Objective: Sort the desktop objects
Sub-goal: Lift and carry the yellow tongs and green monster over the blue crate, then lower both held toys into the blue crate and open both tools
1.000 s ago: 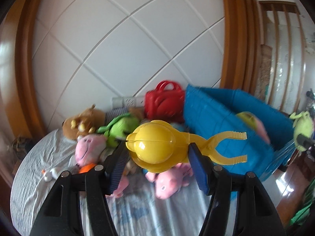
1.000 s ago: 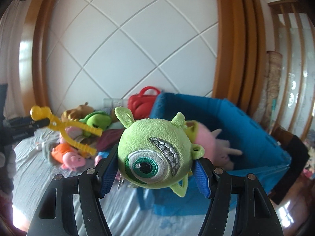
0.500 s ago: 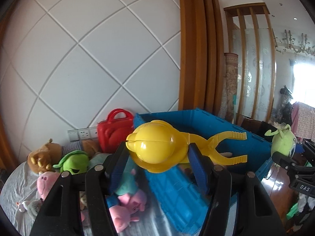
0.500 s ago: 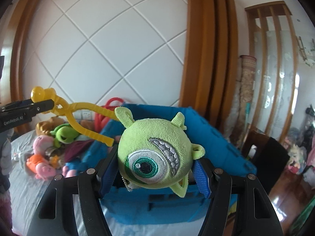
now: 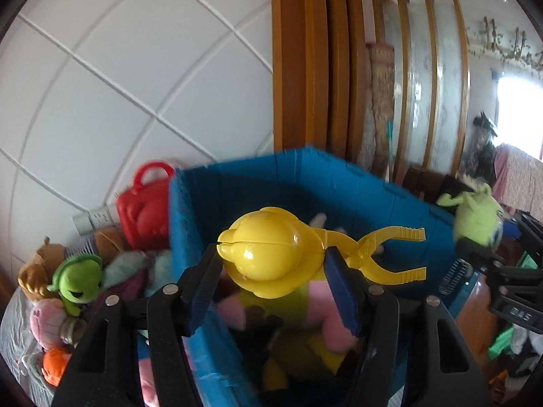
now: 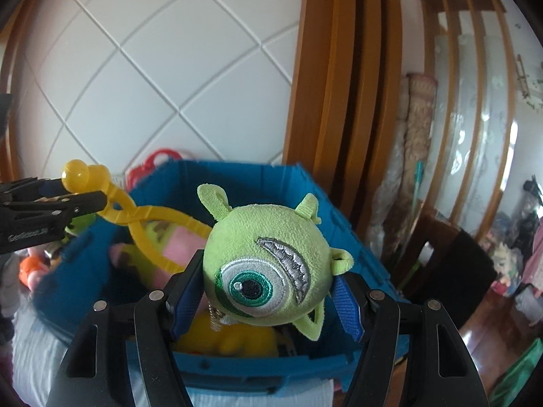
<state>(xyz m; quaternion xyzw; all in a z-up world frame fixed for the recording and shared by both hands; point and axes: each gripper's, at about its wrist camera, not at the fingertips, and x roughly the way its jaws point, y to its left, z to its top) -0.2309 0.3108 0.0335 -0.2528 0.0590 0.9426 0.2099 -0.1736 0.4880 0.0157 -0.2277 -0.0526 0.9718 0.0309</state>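
Both hands have swung from the toy pile to above the blue bin (image 6: 339, 237), left gripper (image 5: 271, 281) fingers clamped on a hard, light, probably slippery yellow ball tongs' (image 5: 271, 247) dome, right gripper (image 6: 268, 298) fingers squeezing a soft, light green one-eyed plush (image 6: 268, 264) around its middle.

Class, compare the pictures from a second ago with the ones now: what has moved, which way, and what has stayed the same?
Both grippers have carried their loads from beside the blue plastic bin to above its opening. The left gripper keeps its grip on the yellow plastic ball-shaped tongs, the right gripper on the green one-eyed plush monster. Nothing was let go. The pile of plush toys and the red plastic toy case beside the bin stayed put.
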